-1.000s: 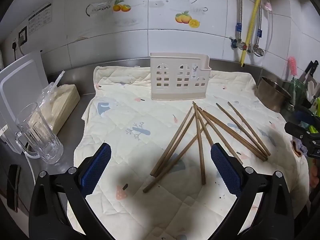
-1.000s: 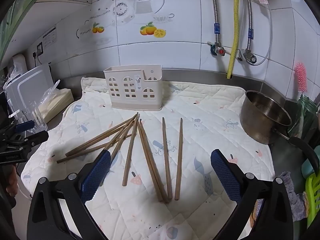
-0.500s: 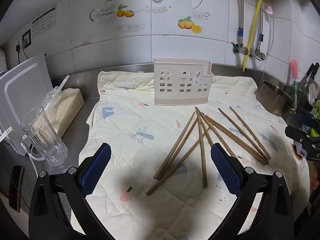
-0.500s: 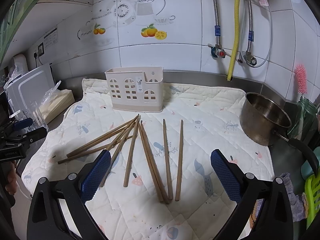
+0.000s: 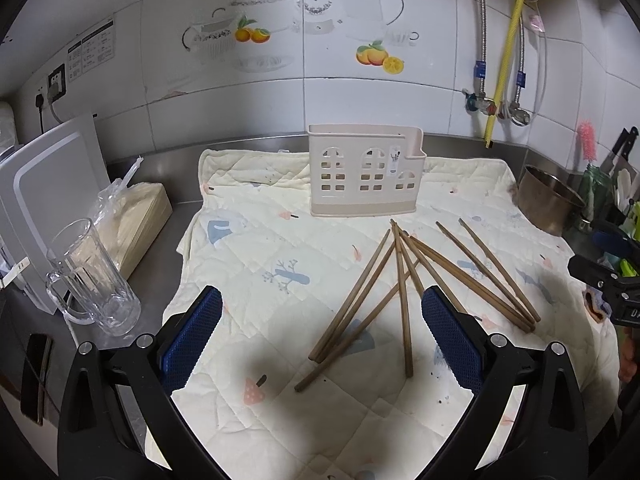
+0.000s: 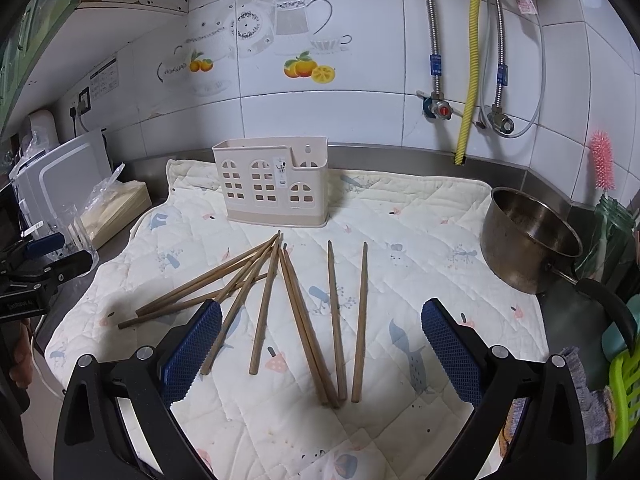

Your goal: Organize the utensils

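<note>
Several brown wooden chopsticks [image 5: 404, 292] lie fanned out on a cream quilted mat [image 5: 256, 264]; they also show in the right wrist view [image 6: 296, 300]. A beige plastic utensil holder [image 5: 362, 176] with window cut-outs stands upright at the mat's far side, and shows in the right wrist view [image 6: 272, 184] too. My left gripper [image 5: 320, 340] is open and empty, held above the mat's near left part. My right gripper [image 6: 320, 344] is open and empty, hovering over the near ends of the chopsticks.
A glass mug [image 5: 92, 280], a wrapped box [image 5: 136, 216] and a white board [image 5: 44, 184] stand left of the mat. A steel pot [image 6: 528, 236] sits to the right, with a green rack [image 6: 624, 392] and a cloth [image 6: 588, 396] near it. Pipes run down the tiled wall.
Both grippers have drawn back and risen slightly, so the holder and chopsticks sit a little lower in the views. Nothing on the mat has moved.
</note>
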Action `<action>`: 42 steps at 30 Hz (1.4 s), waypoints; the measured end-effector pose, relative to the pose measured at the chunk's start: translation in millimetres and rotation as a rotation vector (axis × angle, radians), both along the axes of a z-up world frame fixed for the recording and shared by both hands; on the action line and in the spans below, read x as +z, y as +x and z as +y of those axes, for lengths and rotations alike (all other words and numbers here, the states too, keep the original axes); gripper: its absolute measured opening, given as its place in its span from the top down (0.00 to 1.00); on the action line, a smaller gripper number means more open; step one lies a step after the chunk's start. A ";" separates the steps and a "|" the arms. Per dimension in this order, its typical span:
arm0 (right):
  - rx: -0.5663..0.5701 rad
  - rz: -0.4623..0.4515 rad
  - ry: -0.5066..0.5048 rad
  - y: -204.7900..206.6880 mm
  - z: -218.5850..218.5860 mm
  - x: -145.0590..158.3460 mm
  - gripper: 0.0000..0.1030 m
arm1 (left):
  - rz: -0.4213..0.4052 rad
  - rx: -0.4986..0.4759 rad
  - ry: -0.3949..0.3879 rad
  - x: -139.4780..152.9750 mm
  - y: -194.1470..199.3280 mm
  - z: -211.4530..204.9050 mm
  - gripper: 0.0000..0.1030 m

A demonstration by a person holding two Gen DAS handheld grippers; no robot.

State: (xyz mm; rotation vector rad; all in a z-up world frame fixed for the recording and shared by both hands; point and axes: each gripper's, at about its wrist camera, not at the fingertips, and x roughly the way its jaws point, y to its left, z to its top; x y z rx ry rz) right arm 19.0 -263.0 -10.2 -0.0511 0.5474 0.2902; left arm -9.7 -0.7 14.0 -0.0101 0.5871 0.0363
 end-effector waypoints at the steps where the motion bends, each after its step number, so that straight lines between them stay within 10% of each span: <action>1: 0.000 0.000 -0.001 0.0 0.1 -0.1 0.06 | 0.000 0.001 -0.001 0.0 -0.2 0.5 0.05; 42: 0.006 0.009 -0.008 4.8 2.4 -8.2 0.06 | 0.007 0.006 -0.025 -6.2 8.4 5.2 0.05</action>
